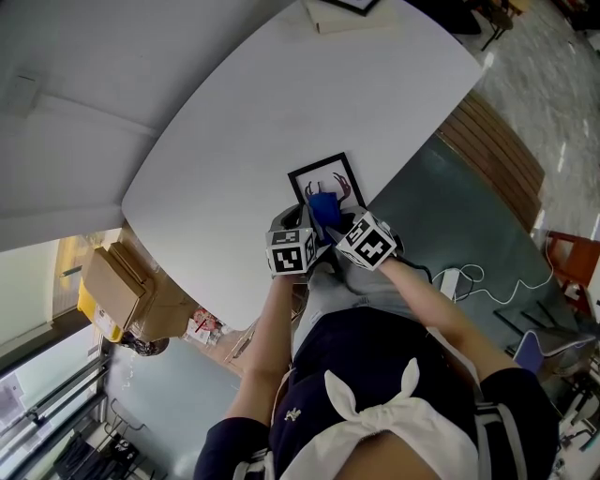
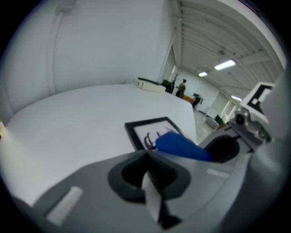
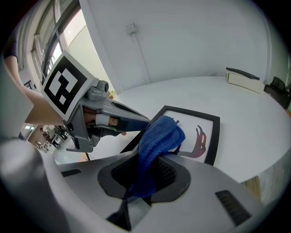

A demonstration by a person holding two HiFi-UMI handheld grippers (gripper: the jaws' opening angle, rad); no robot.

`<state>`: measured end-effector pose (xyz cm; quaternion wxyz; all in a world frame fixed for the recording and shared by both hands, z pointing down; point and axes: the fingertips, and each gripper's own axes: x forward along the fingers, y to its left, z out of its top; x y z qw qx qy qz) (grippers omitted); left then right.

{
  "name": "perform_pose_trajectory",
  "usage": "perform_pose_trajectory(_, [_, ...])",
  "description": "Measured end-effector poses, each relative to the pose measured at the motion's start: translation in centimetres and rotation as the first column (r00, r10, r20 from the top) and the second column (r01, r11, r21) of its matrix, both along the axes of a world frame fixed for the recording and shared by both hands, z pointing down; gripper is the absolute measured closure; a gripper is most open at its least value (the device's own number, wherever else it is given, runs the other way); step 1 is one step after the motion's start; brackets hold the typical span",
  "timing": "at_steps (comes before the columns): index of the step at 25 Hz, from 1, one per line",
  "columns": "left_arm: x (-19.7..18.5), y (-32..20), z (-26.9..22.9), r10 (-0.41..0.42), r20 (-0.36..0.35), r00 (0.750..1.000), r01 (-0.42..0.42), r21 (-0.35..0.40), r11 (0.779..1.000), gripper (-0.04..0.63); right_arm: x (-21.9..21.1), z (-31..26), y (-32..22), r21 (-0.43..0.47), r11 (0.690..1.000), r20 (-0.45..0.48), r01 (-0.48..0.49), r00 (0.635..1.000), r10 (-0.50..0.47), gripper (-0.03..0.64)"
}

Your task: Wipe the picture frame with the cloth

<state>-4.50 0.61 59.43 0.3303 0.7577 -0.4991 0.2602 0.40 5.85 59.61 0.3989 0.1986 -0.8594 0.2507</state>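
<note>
My right claw (image 3: pixel 146 160) was pinching a blue cloth (image 3: pixel 160 136), its jaws pressed onto the fabric, and the bunched free end stuck out past the tips. That end hung over the near corner of the picture frame (image 3: pixel 213 136), though I couldn't tell whether it was touching the glass. The frame lay flat on the white bench (image 1: pixel 281 112), close to the rim nearest me, at about 5 o'clock on the benchtop in the head view. It was black-edged, with a dark red drawing on white.

My left claw (image 2: pixel 148 154) was pressed together with nothing between its jaws. Its tips sat just short of the frame's near edge, and the cloth was right beside them at 2 o'clock. In the head view both claws met at the frame's 6 o'clock side. A second dark-edged flat item (image 1: pixel 342 6) lay at the bench's far rim, at 12 o'clock, well apart from the frame.
</note>
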Motion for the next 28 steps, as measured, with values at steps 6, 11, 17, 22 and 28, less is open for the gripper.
perform_pose_trajectory(6, [0.0,0.0,0.0,0.0,0.003,1.0,0.0,0.003,1.0,0.592,0.8,-0.1,-0.3,0.013,1.0,-0.007,-0.015,1.0,0.015,0.551])
perform_pose_trajectory(11, [0.0,0.0,-0.1,-0.001,0.005,1.0,0.001,0.005,1.0,0.592,1.9,-0.1,-0.6,0.014,0.999,-0.016,-0.037,0.999,0.037,0.551])
perform_pose_trajectory(17, [0.0,0.0,-0.1,0.0,0.011,1.0,0.0,0.009,1.0,0.592,2.7,-0.2,-0.8,0.015,0.998,-0.018,-0.06,0.998,0.06,0.551])
perform_pose_trajectory(22, [0.0,-0.1,0.0,-0.001,0.014,1.0,0.001,0.011,1.0,0.592,3.7,0.0,-1.1,0.018,0.996,-0.019,-0.089,0.996,0.089,0.551])
perform_pose_trajectory(28, [0.0,0.0,0.0,-0.002,0.017,1.0,0.002,0.013,1.0,0.592,4.6,-0.1,-1.4,0.022,0.993,-0.014,-0.114,0.993,0.114,0.551])
